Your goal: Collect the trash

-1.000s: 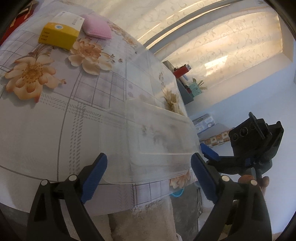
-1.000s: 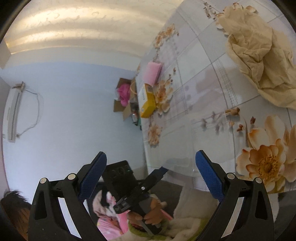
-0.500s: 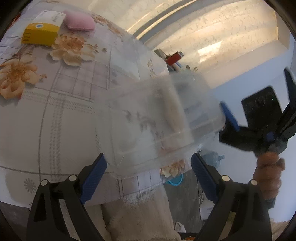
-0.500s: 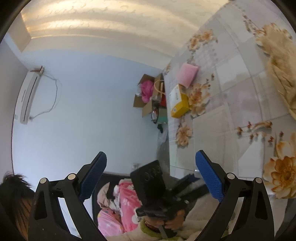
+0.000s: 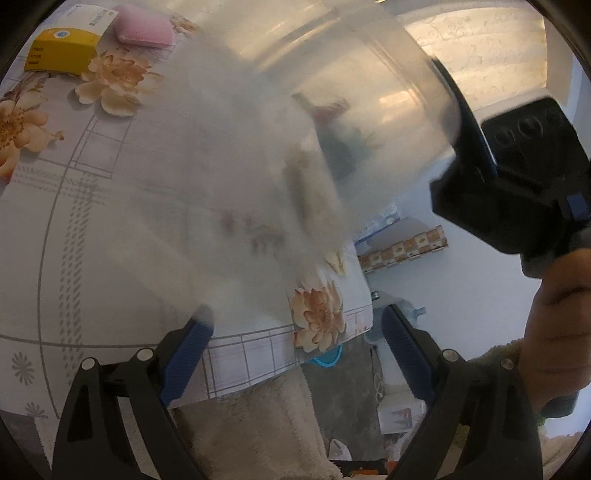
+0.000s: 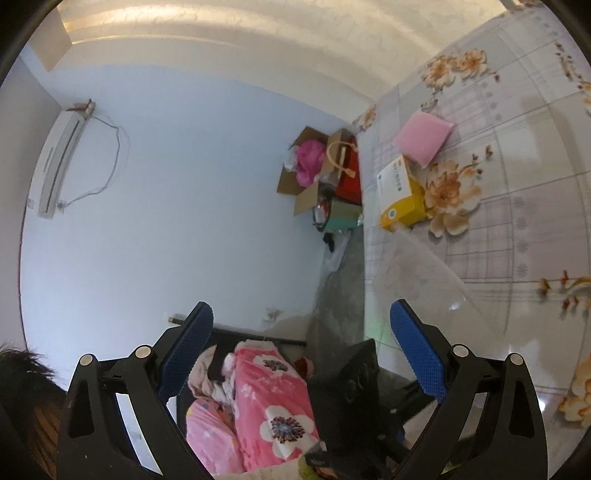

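A clear plastic bag (image 5: 295,155), blurred by motion, hangs in the air above the flowered table (image 5: 74,229) in the left wrist view. My left gripper (image 5: 295,343) is open below it, its left fingertip touching the bag's lower edge. The right gripper's body shows at the bag's right edge (image 5: 517,177), in a hand. In the right wrist view my right gripper (image 6: 301,343) is open and nothing sits between its fingers; a faint clear edge of the bag (image 6: 424,273) lies beyond its right finger, above the table (image 6: 535,229).
A yellow box (image 5: 61,51) and a pink pad (image 5: 144,27) lie at the table's far corner; both also show in the right wrist view, the box (image 6: 400,192) and the pad (image 6: 424,136). Cardboard boxes (image 6: 314,166) stand on the floor by the wall.
The clear bag has risen off the table edge and swung up in front of the left camera. The right gripper has moved up and right and turned toward the wall.
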{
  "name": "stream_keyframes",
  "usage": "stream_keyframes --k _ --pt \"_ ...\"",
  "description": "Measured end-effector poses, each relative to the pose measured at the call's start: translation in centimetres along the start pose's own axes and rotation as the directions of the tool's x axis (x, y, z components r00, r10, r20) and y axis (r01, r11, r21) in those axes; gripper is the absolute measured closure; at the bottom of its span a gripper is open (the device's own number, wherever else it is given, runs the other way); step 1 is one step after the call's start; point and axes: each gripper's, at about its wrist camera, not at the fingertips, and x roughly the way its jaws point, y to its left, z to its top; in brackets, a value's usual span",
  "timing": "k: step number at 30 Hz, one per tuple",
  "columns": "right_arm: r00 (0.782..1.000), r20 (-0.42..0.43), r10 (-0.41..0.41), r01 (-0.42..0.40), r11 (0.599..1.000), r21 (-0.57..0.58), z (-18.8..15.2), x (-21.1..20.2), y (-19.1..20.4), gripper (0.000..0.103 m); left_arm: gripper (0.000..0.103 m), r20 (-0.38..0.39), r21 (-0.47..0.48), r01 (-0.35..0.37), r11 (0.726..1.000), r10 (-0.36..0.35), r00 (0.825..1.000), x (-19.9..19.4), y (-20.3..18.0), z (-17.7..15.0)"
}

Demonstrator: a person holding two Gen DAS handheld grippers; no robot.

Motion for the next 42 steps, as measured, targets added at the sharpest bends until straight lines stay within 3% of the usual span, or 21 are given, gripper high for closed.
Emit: stream_keyframes --k 6,17,28,33,37,42 --pt "0.999 -0.029 -0.013 0.014 1.0 0.024 0.5 2.0 -0.7 0.01 0.013 0.009 -0.022 0.015 1.0 -0.015 1.0 -0.6 0.8 -0.6" --pt "0.999 -0.017 -0.05 0.051 0.997 0.054 0.3 0.6 -1.9 0.01 0.013 0.032 -0.017 -0.004 1.0 0.004 0.999 -4.0 2.7 -2.2" --pt "0.991 0.067 -0.115 0.094 0.96 0.263 -4.7 -5.4 -9.8 0.01 0.013 0.106 -0.046 -0.005 0.999 0.01 0.994 -7.8 4.3 -1.8" --pt "0.972 0.144 -0.185 0.128 0.933 0.335 -6.6 -8.7 -12.5 0.01 0.013 0.112 -0.088 0.007 0.996 0.002 0.994 -7.5 4.8 -1.4" --pt "0.953 0.17 -0.249 0.183 0.926 0.331 -7.3 -9.6 -12.8 0.01 0.013 0.093 -0.115 0.0 0.993 0.011 0.996 -6.5 4.6 -0.9" --pt "0.899 0.177 -0.401 0.35 0.9 0.262 -8.0 -9.3 -12.2 0.01 0.013 0.09 -0.1 -0.063 0.993 0.072 0.993 -4.7 3.0 0.2"
